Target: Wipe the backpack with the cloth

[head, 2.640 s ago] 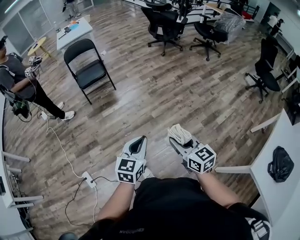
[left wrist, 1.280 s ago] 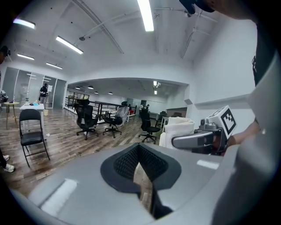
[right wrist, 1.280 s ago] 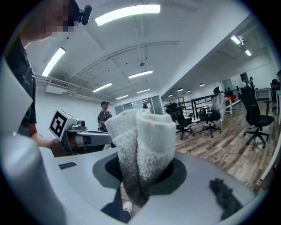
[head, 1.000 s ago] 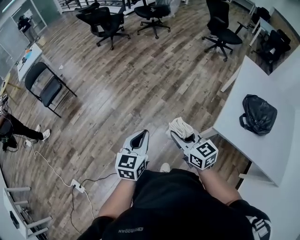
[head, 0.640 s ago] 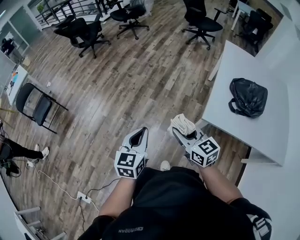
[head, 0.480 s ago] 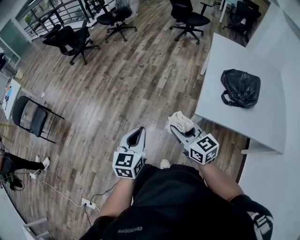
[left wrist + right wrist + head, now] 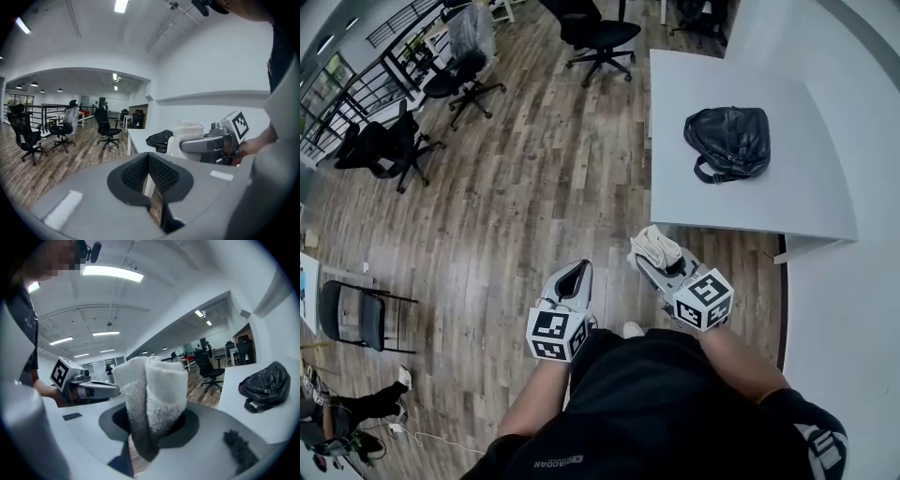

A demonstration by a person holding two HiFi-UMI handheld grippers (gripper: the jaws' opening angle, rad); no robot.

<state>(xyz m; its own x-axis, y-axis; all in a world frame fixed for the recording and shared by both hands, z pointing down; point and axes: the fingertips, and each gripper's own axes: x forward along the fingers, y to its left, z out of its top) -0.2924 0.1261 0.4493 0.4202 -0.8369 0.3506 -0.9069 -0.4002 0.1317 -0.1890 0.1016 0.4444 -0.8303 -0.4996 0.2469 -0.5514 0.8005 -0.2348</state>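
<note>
cloth (image 7: 657, 246) pinched in right gripper (image 7: 655, 263); left gripper (image 7: 580, 267) closed on nothing; backpack (image 7: 729, 141) lies far right on table (image 7: 722, 208).

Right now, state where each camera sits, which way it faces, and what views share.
Head view: on the person's head, facing steeply down at floor and table; shows torso, forearms, left gripper, right gripper.
Left gripper view: on the left gripper, along its shut jaws toward the table; right gripper at right.
Right gripper view: looks along jaws shut on the cloth; left gripper at left.
Shared: all three show the backpack on the table.
</note>
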